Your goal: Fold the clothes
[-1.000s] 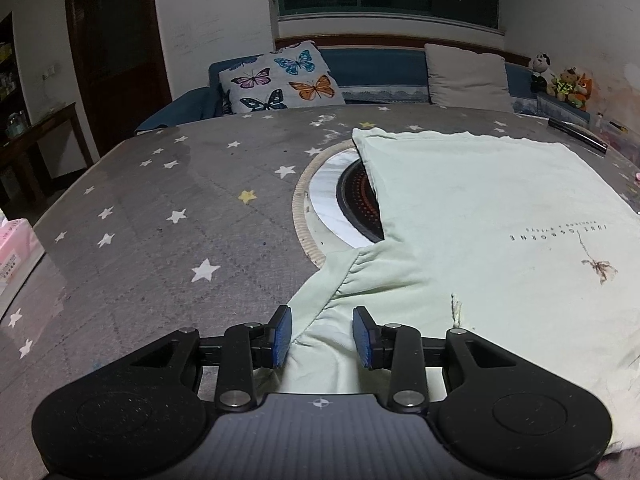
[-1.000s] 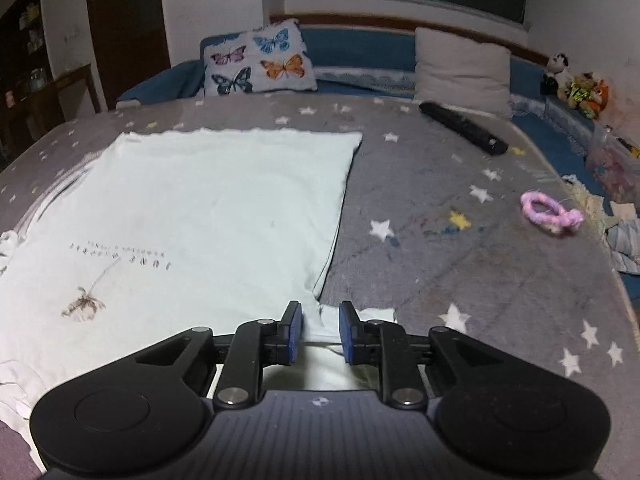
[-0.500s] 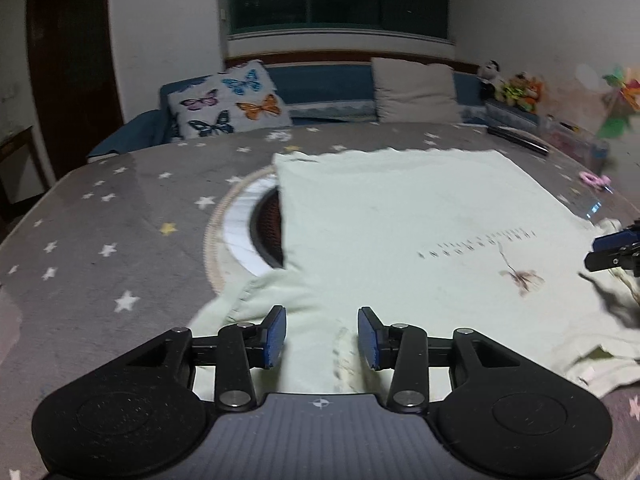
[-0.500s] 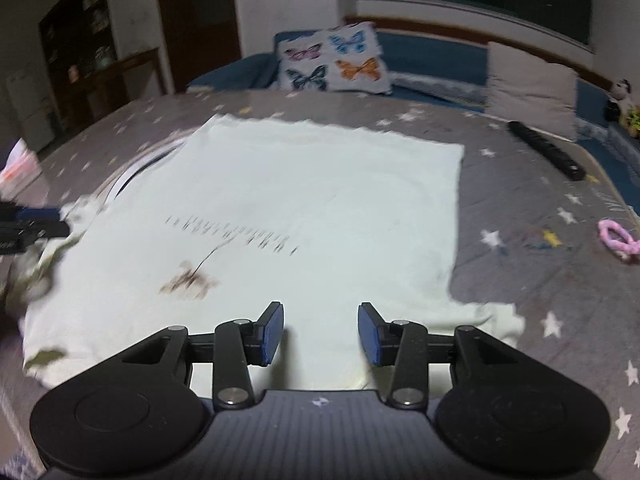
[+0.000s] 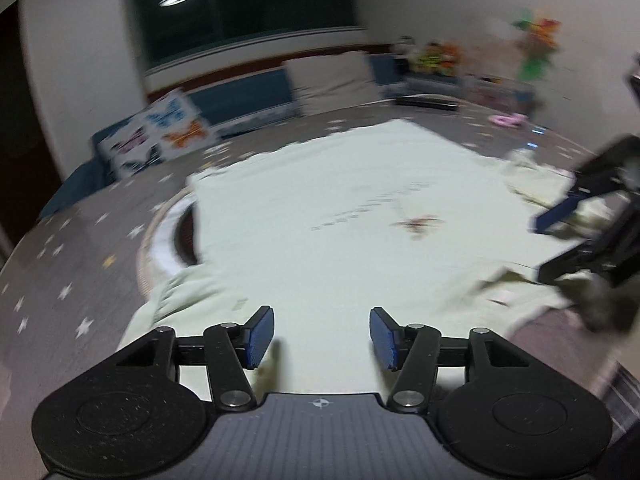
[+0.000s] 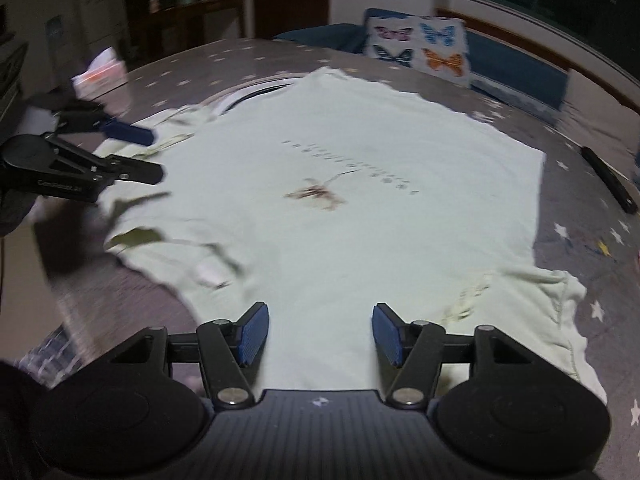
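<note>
While both claws gape empty, the shirt [image 6: 360, 216] lies flat beneath them.

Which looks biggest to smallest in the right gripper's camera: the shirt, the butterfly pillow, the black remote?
1. Shirt, by far.
2. Butterfly pillow.
3. Black remote.
The pillow lies farther from the camera than the remote, so its true lead is probably greater.

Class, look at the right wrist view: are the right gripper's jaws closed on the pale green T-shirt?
No, the right gripper has its jaws spread wide apart above the T-shirt, gripping nothing.
</note>
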### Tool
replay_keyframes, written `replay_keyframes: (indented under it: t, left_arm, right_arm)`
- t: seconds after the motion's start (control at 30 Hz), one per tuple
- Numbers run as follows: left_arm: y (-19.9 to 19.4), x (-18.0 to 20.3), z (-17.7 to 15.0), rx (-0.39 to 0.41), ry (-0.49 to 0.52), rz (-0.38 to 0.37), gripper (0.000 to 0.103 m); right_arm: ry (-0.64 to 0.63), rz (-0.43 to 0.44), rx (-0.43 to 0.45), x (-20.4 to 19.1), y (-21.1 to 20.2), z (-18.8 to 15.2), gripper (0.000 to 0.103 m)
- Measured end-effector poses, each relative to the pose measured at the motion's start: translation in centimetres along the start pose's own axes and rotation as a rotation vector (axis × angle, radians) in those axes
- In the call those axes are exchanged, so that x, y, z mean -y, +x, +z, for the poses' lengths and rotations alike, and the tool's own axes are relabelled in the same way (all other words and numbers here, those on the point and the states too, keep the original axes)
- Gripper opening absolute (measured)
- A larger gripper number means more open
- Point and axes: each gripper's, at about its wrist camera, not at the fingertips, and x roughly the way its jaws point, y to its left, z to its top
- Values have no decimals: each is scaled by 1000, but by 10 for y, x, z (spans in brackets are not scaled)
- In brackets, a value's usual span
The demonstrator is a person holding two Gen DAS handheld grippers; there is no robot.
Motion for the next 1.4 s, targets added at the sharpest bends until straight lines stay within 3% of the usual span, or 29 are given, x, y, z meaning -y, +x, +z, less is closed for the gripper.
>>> replay_keyframes:
  t: [0.13,0.33,0.67,0.93,1.2,1.4]
  left_arm:
    - [-9,19,1,20,65,-49,60]
    - [1,22,0,-2,62,-48,60]
    - [-1,21,-17,-54,117,-54,60]
    - [-7,17,-8,-24,94,-46,62]
    - [-1,11,5,7,32,-25,63]
    - [15,17,11,6,15,-31,63]
  right_arm:
    - [-43,-11,28,-11,-7,5,59]
    - [-4,-36,80,-6,7,22,60]
    - [-72,4,62,-22,19,22,60]
    - [-32,-24,109,-13,22,37,60]
    - [-115,21,85,-40,27,25,61]
    - [-56,9,117,-31,18,26,66]
